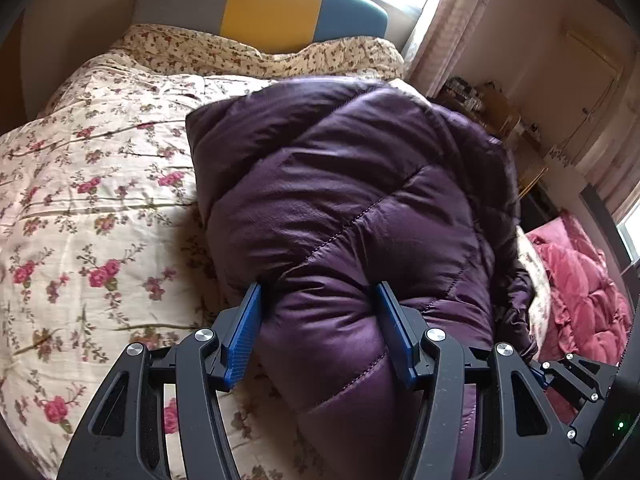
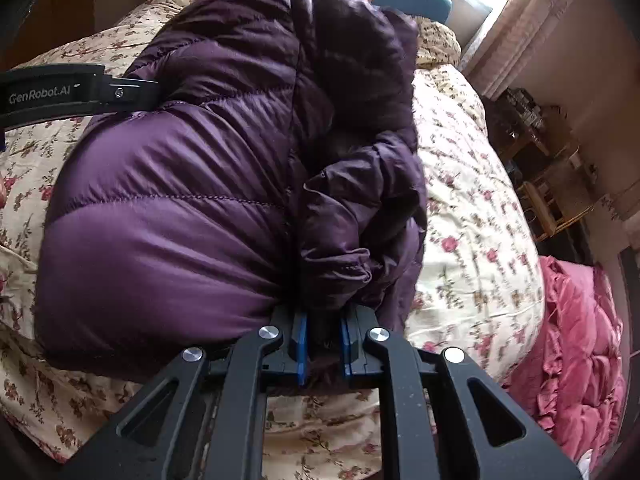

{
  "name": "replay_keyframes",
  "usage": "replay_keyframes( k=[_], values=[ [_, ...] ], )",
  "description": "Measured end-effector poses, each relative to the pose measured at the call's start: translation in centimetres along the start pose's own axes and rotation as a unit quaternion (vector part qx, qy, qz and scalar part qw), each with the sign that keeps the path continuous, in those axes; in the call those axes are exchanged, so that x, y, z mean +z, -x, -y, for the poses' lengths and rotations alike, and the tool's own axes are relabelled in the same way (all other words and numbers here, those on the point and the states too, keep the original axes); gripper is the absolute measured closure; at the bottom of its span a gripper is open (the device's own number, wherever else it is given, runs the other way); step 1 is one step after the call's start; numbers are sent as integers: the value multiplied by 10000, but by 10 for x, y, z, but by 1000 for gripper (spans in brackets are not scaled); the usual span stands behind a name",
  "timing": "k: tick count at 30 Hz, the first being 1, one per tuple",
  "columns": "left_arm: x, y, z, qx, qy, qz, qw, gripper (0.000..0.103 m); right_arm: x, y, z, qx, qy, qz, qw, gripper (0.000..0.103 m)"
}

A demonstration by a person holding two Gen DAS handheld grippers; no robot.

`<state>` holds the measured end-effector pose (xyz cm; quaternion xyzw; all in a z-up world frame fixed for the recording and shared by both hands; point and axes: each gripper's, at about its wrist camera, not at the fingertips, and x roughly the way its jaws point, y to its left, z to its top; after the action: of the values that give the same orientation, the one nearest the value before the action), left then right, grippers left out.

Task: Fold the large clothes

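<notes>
A puffy purple down jacket lies bundled on a floral bedspread. My left gripper squeezes a thick padded fold of it near the jacket's near left edge, blue pads pressing in from both sides. In the right wrist view the same jacket fills the middle, its darker crumpled part on the right. My right gripper is shut on a thin dark bit of the jacket's near edge. The left gripper's black body shows at the jacket's far left side.
The bed has a headboard in grey, yellow and teal under a bright window. A pink quilt lies beside the bed on the right. Wooden furniture and curtains stand farther right by the wall.
</notes>
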<state>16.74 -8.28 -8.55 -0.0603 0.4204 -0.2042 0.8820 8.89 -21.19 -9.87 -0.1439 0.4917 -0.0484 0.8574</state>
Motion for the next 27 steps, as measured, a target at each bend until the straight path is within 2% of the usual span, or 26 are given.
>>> replay_keyframes(
  k=[9,19,22,27],
  values=[
    [-14,-29,9,274,-96,119,9995,46,-11,-21,10,117,-206,241,9994,92],
    [-1,-6,7,296,-91,125,9994,46,-4,5,15,70,-311,320,9990,88],
    [0,1,5,324,-77,183,9993,46,-1,15,14,26,-332,381,9987,85],
    [5,10,5,343,-4,292,9990,46,2,33,17,-80,-403,525,9978,68]
  ],
)
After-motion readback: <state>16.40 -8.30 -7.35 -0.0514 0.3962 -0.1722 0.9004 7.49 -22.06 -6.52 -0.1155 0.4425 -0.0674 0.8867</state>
